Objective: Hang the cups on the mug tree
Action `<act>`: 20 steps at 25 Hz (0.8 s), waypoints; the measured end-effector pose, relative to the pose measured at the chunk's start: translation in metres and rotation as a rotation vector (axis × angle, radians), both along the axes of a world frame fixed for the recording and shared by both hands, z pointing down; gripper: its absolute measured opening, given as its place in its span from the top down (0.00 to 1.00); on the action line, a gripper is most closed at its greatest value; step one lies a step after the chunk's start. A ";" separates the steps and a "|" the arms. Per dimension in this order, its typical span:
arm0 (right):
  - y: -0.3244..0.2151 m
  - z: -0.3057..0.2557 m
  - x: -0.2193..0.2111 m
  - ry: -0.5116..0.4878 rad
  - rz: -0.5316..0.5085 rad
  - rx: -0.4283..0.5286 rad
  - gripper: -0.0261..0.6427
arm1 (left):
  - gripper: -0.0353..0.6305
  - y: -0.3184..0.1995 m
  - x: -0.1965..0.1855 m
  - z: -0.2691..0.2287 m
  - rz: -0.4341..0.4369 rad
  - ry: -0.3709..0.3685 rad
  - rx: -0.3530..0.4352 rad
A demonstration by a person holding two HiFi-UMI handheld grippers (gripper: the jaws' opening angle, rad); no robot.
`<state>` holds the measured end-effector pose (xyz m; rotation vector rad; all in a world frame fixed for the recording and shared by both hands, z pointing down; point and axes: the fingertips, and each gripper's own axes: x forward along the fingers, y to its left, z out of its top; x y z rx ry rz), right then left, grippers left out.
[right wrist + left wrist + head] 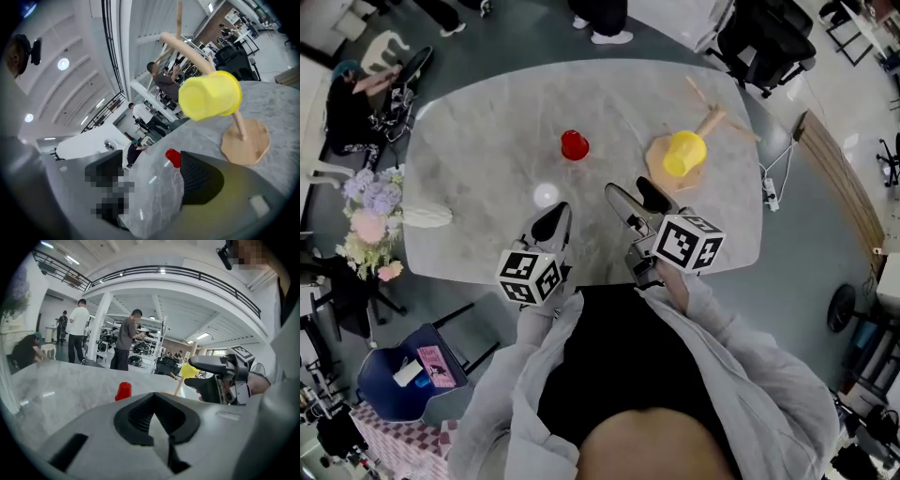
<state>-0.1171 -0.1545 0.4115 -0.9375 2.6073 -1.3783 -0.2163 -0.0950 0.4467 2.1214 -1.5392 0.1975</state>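
The right claw (630, 190) stands wide with nothing between its jaws, only bare table (478, 131) showing through the gap in its own view. The left claw (555, 217) sits just beside it at 9 o'clock, its jaws closed together on nothing.

From the right claw, the mug tree (710, 122) is near at about 1 o'clock, with its round wooden foot flat on the table. A yellow cup (682, 153) already hangs on one of its pegs, tipped on its side. At least two other pegs look free.

The red cup (574, 145) stands on the table at about 11 o'clock from the right claw and almost straight ahead, at 12 o'clock, of the left one. It is well apart from the tree and neither claw touches it.

By my reading one cup is done and the red one is next, with the reach for it not yet begun. The next move calls for a claw to go forward to the red cup, close on its wall or handle, lift it, and carry it to a free peg without knocking the yellow cup.
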 end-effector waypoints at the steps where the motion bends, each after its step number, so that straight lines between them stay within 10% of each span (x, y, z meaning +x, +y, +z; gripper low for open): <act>1: 0.002 0.003 -0.008 0.017 -0.025 0.008 0.39 | 0.95 0.004 -0.007 0.002 -0.024 0.001 -0.003; 20: -0.049 0.085 -0.128 0.492 -0.136 0.328 0.41 | 0.95 0.019 -0.139 0.040 -0.215 0.007 -0.028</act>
